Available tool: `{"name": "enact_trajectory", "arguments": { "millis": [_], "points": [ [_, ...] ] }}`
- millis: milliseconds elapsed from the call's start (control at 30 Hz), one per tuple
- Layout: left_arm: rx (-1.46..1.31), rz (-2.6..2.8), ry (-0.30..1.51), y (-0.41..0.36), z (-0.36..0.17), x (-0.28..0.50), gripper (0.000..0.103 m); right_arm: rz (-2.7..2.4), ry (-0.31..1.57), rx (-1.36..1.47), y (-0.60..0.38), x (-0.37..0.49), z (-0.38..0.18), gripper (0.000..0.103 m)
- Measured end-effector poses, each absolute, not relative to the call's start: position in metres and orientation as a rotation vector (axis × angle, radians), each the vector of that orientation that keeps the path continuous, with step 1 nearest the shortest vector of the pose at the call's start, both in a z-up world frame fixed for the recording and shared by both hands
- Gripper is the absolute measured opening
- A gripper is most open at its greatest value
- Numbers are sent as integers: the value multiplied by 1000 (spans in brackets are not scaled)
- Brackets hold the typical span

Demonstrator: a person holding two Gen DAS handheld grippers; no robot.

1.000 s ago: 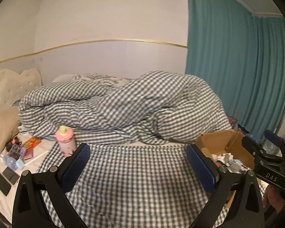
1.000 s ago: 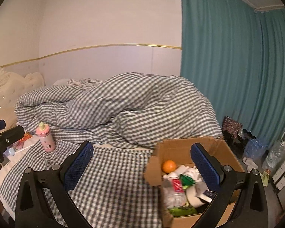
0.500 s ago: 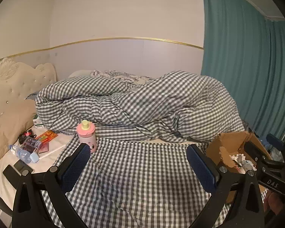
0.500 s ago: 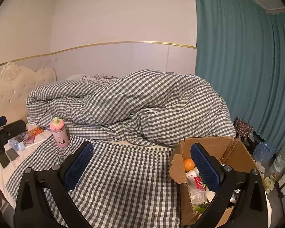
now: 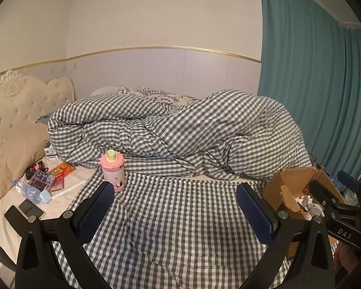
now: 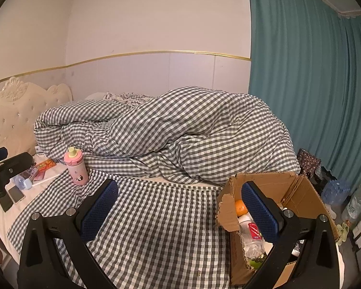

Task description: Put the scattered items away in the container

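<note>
A pink bottle [image 5: 113, 171] with a yellow cap stands upright on the checked bedspread [image 5: 170, 219]; it also shows in the right wrist view [image 6: 76, 167]. Several small items lie at the bed's left: a clear water bottle [image 5: 27, 191], a red packet [image 5: 61, 169], phones [image 5: 31, 209]. An open cardboard box [image 6: 274, 200] at the right holds an orange [image 6: 240, 207], a plastic bottle [image 6: 251, 237] and other items; it also shows in the left wrist view [image 5: 293, 185]. My left gripper [image 5: 175, 214] is open and empty, just right of the pink bottle. My right gripper [image 6: 179, 213] is open and empty beside the box.
A bunched checked duvet [image 5: 180, 132] fills the back of the bed. A cream headboard [image 5: 16, 101] and pillow [image 5: 12, 154] are at the left. A teal curtain [image 6: 312, 84] hangs at the right, with water bottles [image 6: 337, 190] on the floor below it.
Both views have swung left and pulled back. The pink bottle and the scattered items have come further into view, and the box has shifted right.
</note>
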State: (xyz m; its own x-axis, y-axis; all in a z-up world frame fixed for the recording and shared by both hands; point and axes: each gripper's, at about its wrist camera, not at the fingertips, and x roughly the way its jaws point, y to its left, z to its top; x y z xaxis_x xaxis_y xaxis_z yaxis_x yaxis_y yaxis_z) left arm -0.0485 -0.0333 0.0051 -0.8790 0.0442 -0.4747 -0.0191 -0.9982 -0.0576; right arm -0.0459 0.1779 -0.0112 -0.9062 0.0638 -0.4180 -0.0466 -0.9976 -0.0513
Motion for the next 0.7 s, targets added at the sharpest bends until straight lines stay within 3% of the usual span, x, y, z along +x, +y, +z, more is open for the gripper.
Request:
{"name": "enact_trajectory", "arguments": {
  "millis": [700],
  "points": [
    [-766,3013,-81,-32,6,-45,103,3012,-48,-667,181,-42,-13,103]
  ]
}}
